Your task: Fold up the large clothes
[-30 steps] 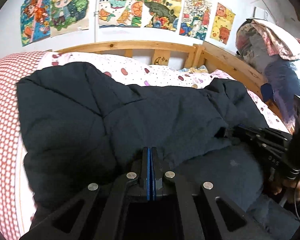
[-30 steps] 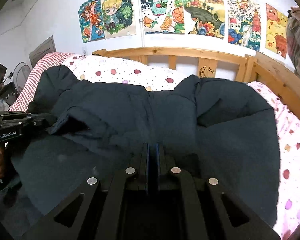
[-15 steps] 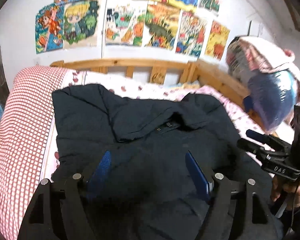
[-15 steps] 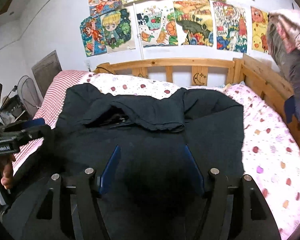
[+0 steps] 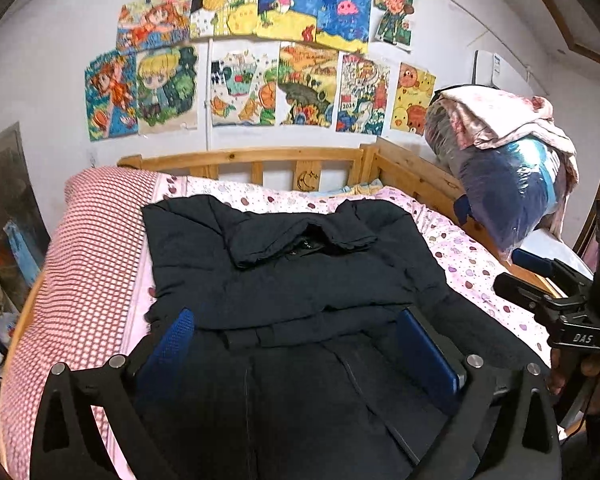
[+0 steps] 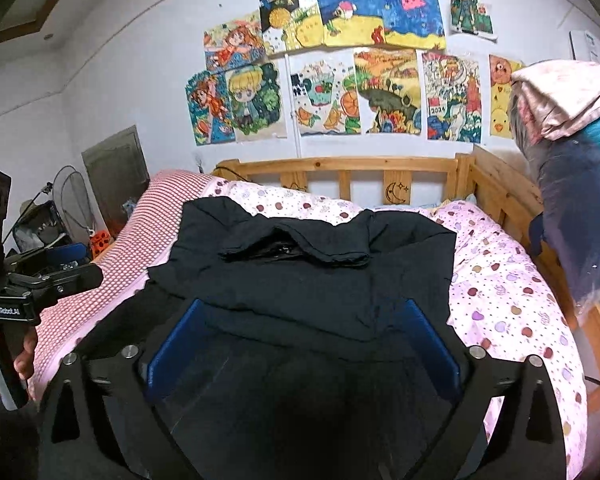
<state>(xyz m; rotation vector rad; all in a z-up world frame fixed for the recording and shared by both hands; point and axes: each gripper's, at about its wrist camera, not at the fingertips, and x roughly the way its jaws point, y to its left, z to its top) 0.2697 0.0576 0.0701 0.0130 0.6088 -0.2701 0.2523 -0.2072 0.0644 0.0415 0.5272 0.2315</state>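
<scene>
A large black padded jacket (image 5: 292, 276) lies spread on the bed, collar (image 5: 300, 236) toward the headboard, its lower part folded up over the body. My left gripper (image 5: 296, 344) hovers open above the jacket's near edge, blue pads wide apart, holding nothing. In the right wrist view the same jacket (image 6: 312, 276) fills the bed's middle, and my right gripper (image 6: 300, 340) is open above its near fold. The right gripper's body (image 5: 556, 300) shows at the right edge of the left wrist view; the left one (image 6: 32, 284) shows at the left of the right wrist view.
The bed has a pink spotted sheet (image 6: 508, 280), a red checked quilt (image 5: 88, 272) along the left side and a wooden headboard (image 5: 260, 160). A bagged bundle of bedding (image 5: 508, 168) sits on the right rail. Clutter and a fan (image 6: 56, 216) stand left of the bed.
Both grippers were shut on the jacket's hem a second ago; they opened, let the folded fabric drop, and pulled back and up from the bed.
</scene>
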